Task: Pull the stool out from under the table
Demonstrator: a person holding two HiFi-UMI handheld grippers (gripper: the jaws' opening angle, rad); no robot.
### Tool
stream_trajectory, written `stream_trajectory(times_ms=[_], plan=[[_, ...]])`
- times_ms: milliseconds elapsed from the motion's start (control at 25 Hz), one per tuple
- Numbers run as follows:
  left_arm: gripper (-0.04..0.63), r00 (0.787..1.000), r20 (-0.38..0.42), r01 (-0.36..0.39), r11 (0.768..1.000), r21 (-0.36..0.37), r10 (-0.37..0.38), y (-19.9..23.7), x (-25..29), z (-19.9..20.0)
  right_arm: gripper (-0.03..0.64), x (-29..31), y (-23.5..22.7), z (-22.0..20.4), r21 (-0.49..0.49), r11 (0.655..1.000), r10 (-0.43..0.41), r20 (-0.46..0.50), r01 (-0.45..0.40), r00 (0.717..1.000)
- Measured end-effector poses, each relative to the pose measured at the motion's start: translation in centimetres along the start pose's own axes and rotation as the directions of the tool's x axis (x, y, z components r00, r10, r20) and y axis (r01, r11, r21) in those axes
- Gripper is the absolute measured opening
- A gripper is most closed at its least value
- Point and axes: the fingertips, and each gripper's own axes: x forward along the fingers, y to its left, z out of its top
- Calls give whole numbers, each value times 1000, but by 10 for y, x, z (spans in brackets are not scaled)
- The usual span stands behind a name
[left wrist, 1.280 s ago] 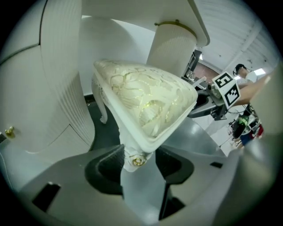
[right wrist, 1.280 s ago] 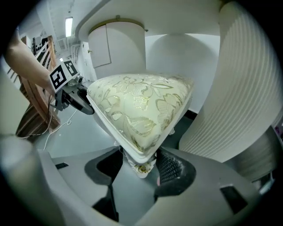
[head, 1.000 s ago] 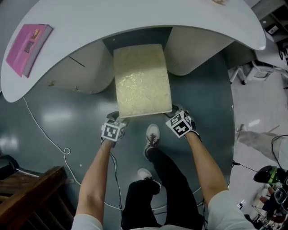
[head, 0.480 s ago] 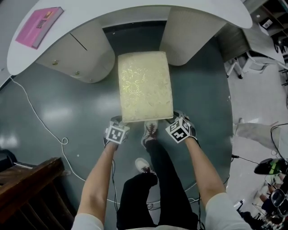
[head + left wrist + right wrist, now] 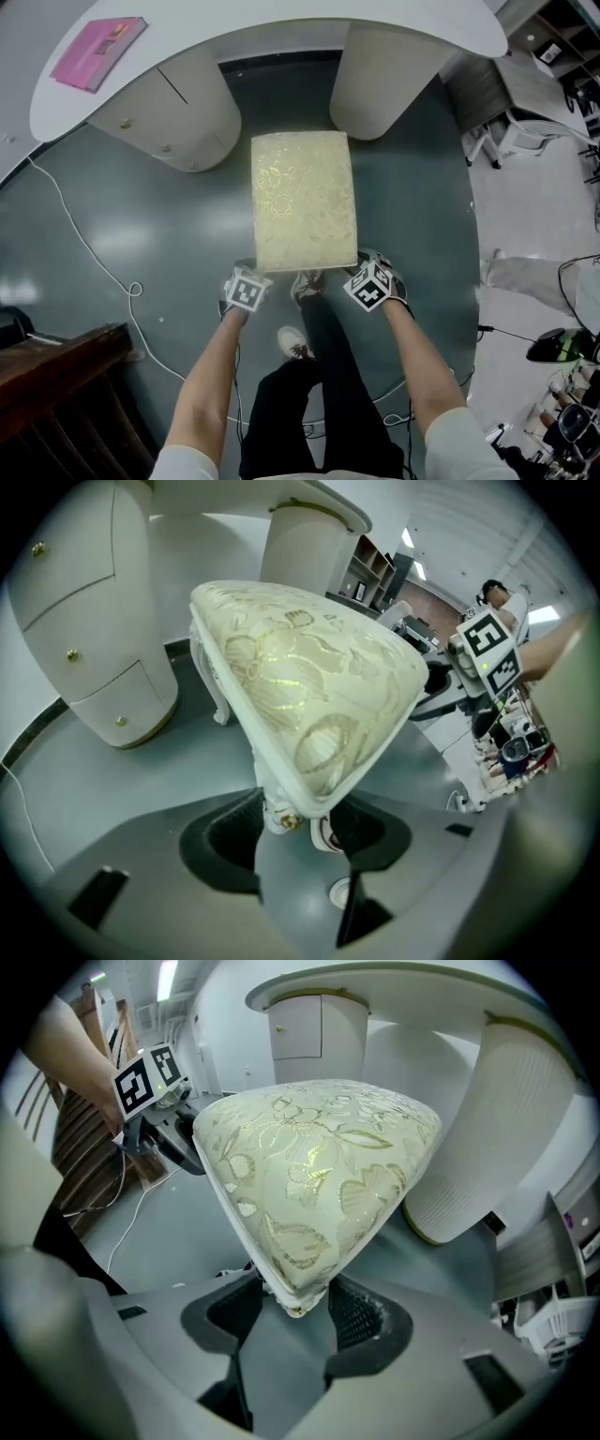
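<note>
Stool (image 5: 303,199) had slid toward 6 o'clock, out from under the surface (image 5: 281,26), onto open floor. Left gripper (image 5: 244,274) and right gripper (image 5: 366,267) fingers clamped on its near corners. Pull looked nearly done.

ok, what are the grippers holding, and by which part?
Both hold the stool: the left gripper has its jaws on the near-left corner, the right gripper on the near-right corner.
</note>
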Motion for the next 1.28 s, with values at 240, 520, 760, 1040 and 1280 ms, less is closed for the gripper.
stream_trajectory(times_ms=[240,520,760,1040,1280], plan=[[216,998,-56,-19,999,-51,16,9,-31,-19,228,-41,-13,-9,-45,998,-39,-62,37,997],[79,987,117,-94,987,-129,109,30,-141,9,131,-151,-48,34,-108,981,-159,20,160,987],[25,928,324,-169,983,-78,185,45,-279,86,15,-271,-66,119,54,966,-257,179,251,950],[18,828,528,-260,963,68,186,16,-440,167,15,-415,-53,232,32,950,-300,374,311,878],[18,742,639,-374,917,141,205,-8,-561,214,15,-529,-28,304,-47,929,-293,516,368,805]])
